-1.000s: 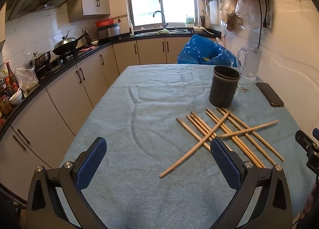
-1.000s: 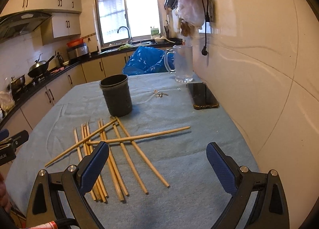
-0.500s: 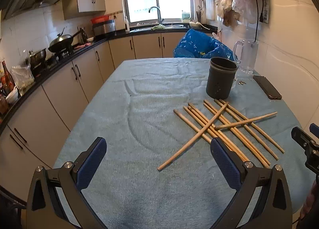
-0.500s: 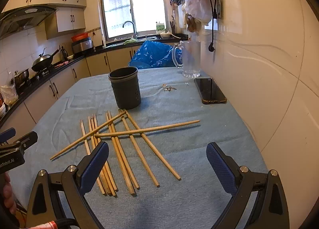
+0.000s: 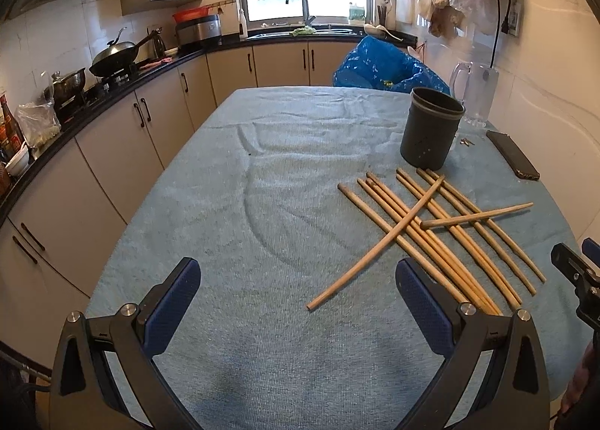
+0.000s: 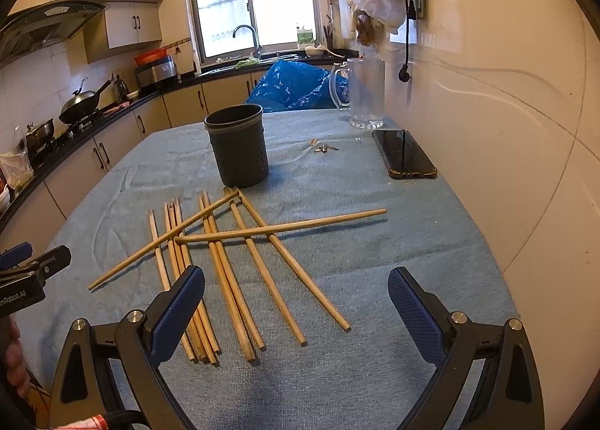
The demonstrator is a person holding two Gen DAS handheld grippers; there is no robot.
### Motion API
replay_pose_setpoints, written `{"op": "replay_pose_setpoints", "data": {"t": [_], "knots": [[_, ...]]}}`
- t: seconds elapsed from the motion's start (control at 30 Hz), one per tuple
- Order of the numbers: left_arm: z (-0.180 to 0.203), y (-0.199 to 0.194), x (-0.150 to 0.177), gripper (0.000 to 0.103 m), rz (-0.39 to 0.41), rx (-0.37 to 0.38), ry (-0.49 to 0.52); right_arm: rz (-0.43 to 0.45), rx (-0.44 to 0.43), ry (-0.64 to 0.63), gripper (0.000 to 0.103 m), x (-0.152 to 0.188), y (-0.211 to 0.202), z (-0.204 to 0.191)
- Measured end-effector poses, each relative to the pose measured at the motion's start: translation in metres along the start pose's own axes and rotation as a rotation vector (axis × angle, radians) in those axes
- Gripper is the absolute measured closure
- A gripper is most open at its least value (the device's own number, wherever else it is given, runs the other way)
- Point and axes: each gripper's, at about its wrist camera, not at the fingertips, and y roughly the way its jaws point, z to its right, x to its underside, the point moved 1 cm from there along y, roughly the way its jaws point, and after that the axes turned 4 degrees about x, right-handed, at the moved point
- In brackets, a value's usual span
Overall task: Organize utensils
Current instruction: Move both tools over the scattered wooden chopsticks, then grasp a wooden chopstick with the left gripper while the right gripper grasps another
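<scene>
Several wooden chopsticks lie scattered and crossed on the blue cloth-covered table. A dark perforated utensil holder stands upright just beyond them. My left gripper is open and empty above the table's near edge, left of the pile. My right gripper is open and empty too, hovering over the near ends of the chopsticks. Each gripper shows at the edge of the other's view: the right gripper and the left gripper.
A black phone lies near the right wall, beside a glass mug and small keys. A blue plastic bag sits at the table's far end. Kitchen counters with a wok run along the left.
Both grippers have moved forward and lower toward the table; the chopsticks and holder appear closer. Nothing on the table has shifted.
</scene>
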Motion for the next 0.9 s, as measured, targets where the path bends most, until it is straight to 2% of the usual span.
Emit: {"op": "replay_pose_setpoints", "data": {"t": [0.5,0.7,0.83,0.9], "knots": [[-0.007,0.019,-0.007,0.000,-0.047,0.016,0.037,-0.047,0.001,0.035,0.003,0.007,0.019,0.011],[-0.004,0.035,-0.019,0.000,-0.071,0.067,0.123,-0.077,-0.021,0.094,0.003,0.004,0.029,0.028],[0.009,0.056,-0.022,0.000,-0.116,0.150,0.161,-0.124,-0.065,0.156,0.003,-0.001,0.042,0.046],[0.016,0.066,-0.023,0.005,-0.143,0.193,0.174,-0.168,-0.097,0.210,0.003,-0.003,0.054,0.057]]}}
